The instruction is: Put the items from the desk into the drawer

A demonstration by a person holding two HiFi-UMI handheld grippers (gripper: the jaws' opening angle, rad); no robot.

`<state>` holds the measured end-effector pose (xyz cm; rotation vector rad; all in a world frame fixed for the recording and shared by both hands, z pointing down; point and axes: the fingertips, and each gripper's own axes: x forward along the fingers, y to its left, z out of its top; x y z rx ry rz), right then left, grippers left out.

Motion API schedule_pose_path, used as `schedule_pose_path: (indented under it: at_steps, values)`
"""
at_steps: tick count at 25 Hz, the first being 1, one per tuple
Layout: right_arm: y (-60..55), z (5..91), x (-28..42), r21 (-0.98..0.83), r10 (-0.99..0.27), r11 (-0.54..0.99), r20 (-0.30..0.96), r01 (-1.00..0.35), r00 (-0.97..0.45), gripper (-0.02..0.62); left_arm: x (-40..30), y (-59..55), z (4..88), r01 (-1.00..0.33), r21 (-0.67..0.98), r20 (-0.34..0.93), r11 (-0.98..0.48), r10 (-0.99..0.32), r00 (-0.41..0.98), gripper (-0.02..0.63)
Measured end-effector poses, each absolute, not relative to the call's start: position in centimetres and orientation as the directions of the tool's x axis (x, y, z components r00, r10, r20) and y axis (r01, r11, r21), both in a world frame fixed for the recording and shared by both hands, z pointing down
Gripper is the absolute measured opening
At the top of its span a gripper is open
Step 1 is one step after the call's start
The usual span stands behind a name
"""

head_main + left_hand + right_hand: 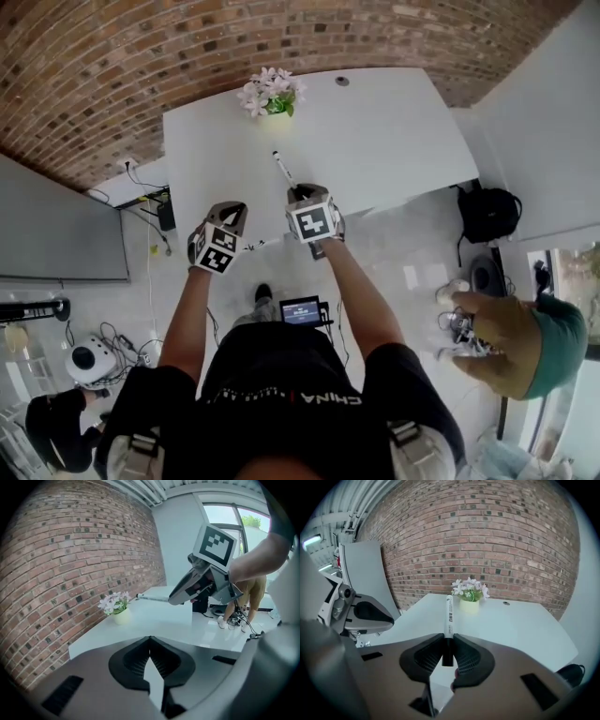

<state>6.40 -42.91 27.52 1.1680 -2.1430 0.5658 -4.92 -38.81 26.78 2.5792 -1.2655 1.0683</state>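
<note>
- Marker pen [448,613]: I find it clamped by its dark end in the right tongs [448,641]. Its white barrel sticks straight forward over the bench [375,141], pointing toward the flower pot [272,94].
- Grip: holding the pen at its end keeps the barrel in line with the jaws. I judge this suits sliding it into a drawer lengthwise.
- Position: the pen appears to be off the bench top, near the front edge on my side.
- Left tongs [150,639]: the jaws are closed tip to tip with nothing between them. They hang beside the right tongs, just off the bench's front edge. I judge they are kept free to deal with the drawer.
- Drawer: no view shows it, so I cannot say whether it stands open.
- Bench: I see nothing else on it except the flower pot at the back.
- Bystander: a person's arm reaches in at the far right, well apart from the work.
</note>
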Motion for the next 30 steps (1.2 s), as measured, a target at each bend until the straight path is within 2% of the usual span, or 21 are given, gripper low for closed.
schedule_pose_path:
  at_steps: [8,17,30]
  values:
    - [-37.7,26.6,8.5,-0.06,-0.587,0.56,0.676,-0.826,-0.447,0.071,-3.1,-35.6,25.6,-0.739,-0.233,0.602,-0.632,-0.691,0.401,0.011]
    - [-34.8,26.1,8.5,-0.06,-0.547,0.642,0.663,-0.764,-0.511,0.071,-4.0,-32.1,25.1,-0.79,-0.257,0.601,-0.556,-0.733,0.32,0.011]
    - [-27.1,29.2,0.2,-0.116,-0.356,0.802,0.695,-0.586,-0.625,0.071,-9.7,-23.8,27.5,-0.877,-0.229,0.637,-0.421,-0.747,0.192,0.011]
